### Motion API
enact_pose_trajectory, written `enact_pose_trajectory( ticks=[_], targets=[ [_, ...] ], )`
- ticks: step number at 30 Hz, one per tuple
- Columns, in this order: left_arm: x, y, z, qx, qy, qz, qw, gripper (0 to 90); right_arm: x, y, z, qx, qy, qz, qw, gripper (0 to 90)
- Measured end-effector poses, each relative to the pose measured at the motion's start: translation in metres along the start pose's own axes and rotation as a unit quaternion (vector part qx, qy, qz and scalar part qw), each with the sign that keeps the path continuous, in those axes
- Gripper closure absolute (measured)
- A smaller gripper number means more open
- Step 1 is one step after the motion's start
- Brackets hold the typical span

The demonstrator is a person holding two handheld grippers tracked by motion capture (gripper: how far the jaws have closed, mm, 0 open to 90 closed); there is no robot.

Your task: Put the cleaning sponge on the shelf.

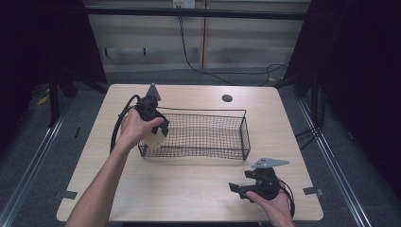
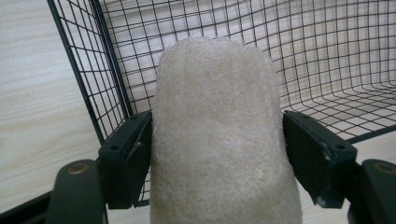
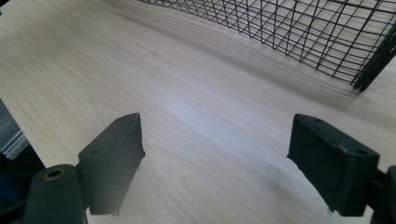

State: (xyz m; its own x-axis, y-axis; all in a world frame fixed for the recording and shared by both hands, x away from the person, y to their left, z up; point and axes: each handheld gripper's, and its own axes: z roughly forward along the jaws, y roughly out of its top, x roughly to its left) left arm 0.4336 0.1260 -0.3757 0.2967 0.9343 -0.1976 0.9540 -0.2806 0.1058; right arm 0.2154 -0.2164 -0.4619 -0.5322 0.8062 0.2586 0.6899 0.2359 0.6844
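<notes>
A cream, fuzzy, rounded soft object (image 2: 219, 135) sits clamped between the jaws of my left gripper (image 1: 158, 132), which is shut on it. It hangs over the left end of the black wire basket (image 1: 208, 113), whose mesh (image 2: 327, 56) spreads out behind the object. In the high view the object (image 1: 155, 139) appears as a pale patch below the hand at the basket's left wall. My right gripper (image 3: 219, 158) is open with nothing between its jaws, held low over the bare wood near the table's front right (image 1: 243, 189).
The light wooden table (image 1: 189, 189) has a round cable hole (image 1: 227, 98) at the back. The basket's near right corner (image 3: 369, 74) lies ahead of my right gripper. Dark floor and rails flank the table on both sides.
</notes>
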Motion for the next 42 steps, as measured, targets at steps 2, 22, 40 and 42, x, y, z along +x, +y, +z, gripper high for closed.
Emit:
enact_pose_trajectory(
  ticks=[2,22,40,42],
  targets=[
    [0.002,0.002,0.002,-0.003,-0.003,-0.005,1.0,27.4,0.0,0.0,0.0,0.0,0.0,0.0,1.0,17.3],
    [0.005,0.012,0.019,-0.026,0.03,-0.04,0.9984,27.6,0.001,0.0,0.001,0.002,0.004,-0.002,1.0,17.3],
    [0.008,0.008,0.039,-0.003,0.055,-0.038,0.9978,27.4,0.001,0.0,0.001,0.004,0.006,-0.003,1.0,17.3],
    [0.008,0.008,0.04,-0.004,0.054,-0.042,0.9976,27.5,0.001,0.001,0.002,0.005,0.007,-0.003,1.0,17.3]
  ],
)
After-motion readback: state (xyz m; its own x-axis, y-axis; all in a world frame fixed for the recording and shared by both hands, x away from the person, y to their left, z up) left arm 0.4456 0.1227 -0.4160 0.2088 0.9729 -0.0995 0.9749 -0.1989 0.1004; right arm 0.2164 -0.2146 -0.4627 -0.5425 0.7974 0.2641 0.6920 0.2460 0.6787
